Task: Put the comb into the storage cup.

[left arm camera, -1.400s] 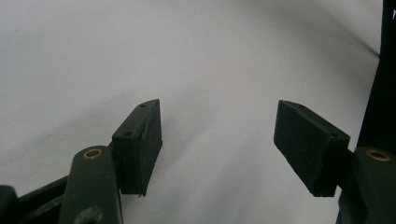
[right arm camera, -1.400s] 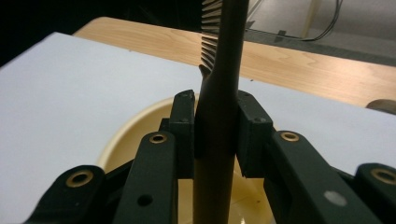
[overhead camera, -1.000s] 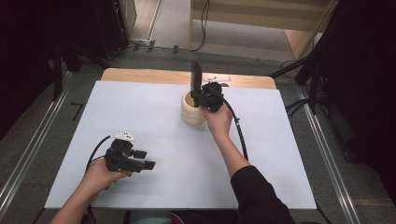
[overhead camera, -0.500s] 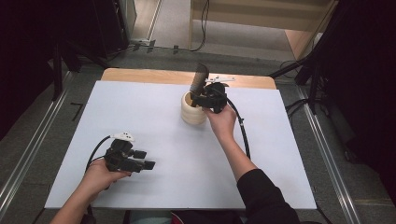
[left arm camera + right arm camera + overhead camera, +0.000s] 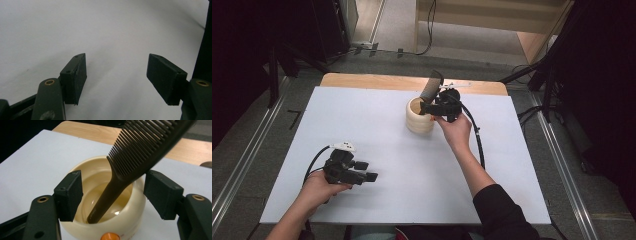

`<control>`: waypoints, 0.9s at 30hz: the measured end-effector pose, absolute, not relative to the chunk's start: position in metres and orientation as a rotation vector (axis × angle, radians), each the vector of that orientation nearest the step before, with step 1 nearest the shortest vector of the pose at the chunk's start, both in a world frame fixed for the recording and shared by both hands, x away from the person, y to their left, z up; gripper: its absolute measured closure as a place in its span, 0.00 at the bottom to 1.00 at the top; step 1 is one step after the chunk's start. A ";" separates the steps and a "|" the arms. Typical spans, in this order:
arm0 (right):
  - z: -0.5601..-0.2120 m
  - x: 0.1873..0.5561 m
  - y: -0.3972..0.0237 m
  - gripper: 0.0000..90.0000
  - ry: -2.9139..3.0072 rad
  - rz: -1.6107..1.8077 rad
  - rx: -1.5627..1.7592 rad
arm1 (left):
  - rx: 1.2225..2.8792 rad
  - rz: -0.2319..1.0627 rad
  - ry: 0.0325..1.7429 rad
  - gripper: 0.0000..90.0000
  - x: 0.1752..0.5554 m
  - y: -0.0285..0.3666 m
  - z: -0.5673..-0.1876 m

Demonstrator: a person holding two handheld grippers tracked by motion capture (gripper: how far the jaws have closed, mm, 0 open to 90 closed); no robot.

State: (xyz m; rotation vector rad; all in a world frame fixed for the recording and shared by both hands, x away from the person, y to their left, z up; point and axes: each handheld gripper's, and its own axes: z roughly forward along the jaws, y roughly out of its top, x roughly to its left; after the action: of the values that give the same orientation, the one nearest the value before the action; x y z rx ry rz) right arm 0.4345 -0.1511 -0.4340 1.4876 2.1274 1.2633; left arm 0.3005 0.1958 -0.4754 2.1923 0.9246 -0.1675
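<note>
The right gripper (image 5: 113, 195) is seen with its jaws just opened and spread either side of the comb (image 5: 140, 152), which is no longer pinched, evidently so that it may be left standing. The comb's handle rests in the cream cup (image 5: 419, 116), leaning on the rim with its teeth tilted up toward the table's (image 5: 377, 130) far edge. The left gripper (image 5: 116, 75) is held spread and empty near the front left corner, apparently kept clear of the work.
</note>
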 end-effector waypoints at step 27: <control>-0.429 0.397 -0.191 0.30 2.212 1.313 1.447 | 2.188 -0.163 0.929 0.37 0.301 0.197 -0.475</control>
State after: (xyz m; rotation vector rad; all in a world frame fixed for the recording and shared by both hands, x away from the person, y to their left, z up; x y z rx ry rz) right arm 0.3967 -0.1908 -0.4290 1.4472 2.2120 1.3134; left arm 0.3014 0.1969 -0.4754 2.1885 0.9295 -0.1626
